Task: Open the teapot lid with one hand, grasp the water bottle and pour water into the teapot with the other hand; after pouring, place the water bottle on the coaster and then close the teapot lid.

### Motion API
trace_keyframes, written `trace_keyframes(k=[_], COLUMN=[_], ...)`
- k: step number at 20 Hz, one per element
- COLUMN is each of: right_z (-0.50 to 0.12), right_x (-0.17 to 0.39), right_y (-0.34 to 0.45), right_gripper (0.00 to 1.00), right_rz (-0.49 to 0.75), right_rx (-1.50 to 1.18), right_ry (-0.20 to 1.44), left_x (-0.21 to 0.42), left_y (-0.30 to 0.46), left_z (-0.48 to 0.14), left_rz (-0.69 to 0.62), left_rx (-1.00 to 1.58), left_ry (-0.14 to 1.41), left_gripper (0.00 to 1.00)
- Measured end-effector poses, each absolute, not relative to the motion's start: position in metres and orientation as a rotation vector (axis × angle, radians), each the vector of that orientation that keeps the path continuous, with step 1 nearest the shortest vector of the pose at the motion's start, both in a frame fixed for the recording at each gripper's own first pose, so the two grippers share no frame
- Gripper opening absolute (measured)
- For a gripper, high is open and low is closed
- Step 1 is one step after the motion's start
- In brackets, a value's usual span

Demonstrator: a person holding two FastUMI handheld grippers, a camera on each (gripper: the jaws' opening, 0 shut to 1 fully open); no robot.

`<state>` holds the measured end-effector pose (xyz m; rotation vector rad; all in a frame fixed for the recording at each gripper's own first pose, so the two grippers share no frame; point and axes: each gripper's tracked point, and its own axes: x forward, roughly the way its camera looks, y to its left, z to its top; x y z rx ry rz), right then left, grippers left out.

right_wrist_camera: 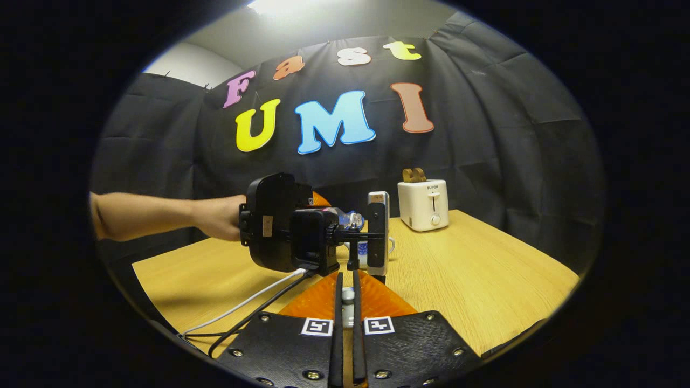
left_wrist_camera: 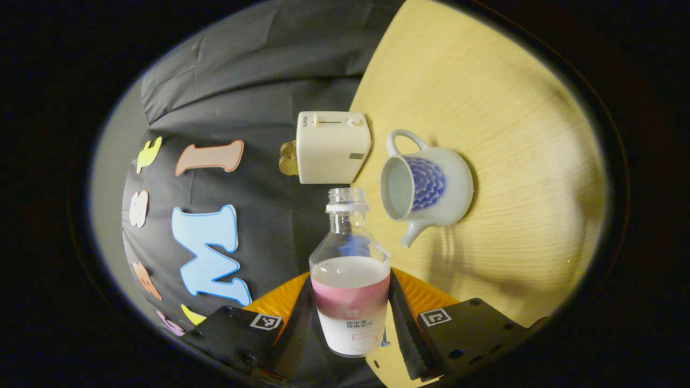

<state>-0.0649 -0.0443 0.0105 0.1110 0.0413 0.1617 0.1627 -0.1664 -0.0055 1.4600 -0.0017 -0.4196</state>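
Left hand-held gripper (left_wrist_camera: 350,323) clamps the water bottle (left_wrist_camera: 350,285) between both fingers, uncapped mouth pointing ahead — the lidless teapot (left_wrist_camera: 426,186) stands on the bench (left_wrist_camera: 512,134) just beyond and to its right. Right hand-held gripper (right_wrist_camera: 347,307) has its fingers nearly together on a small white item, presumably the lid — identity unconfirmed.

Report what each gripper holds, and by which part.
Left gripper clamps the water bottle by its labelled lower body. Right gripper pinches a small white object, likely the teapot lid's knob.
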Motion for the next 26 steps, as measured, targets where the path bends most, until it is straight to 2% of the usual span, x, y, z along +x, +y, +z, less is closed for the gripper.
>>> trace_keyframes(k=[8, 14, 17, 23, 26], right_z=[0.054, 0.044, 0.032, 0.003, -0.003], right_x=[-0.075, -0.045, -0.023, 0.015, 0.022], right_y=[-0.047, -0.021, -0.009, 0.005, 0.007], right_gripper=[0.07, 0.07, 0.07, 0.07, 0.07], right_rz=[0.129, 0.174, 0.196, 0.210, 0.216], right_rx=[0.071, 0.076, 0.075, 0.087, 0.081], right_ry=[-0.074, -0.052, -0.025, 0.032, 0.045], left_x=[0.141, 0.096, 0.089, 0.101, 0.125], left_y=[-0.089, -0.011, 0.020, 0.061, 0.072], left_z=[0.035, 0.050, 0.034, 0.038, 0.041], left_rz=[-0.279, -0.203, -0.176, -0.152, -0.108], left_rx=[0.945, 0.350, 0.123, -0.136, -0.107], left_ry=[0.006, -0.002, 0.024, -0.012, -0.032], left_gripper=[0.85, 0.85, 0.85, 0.84, 0.84])
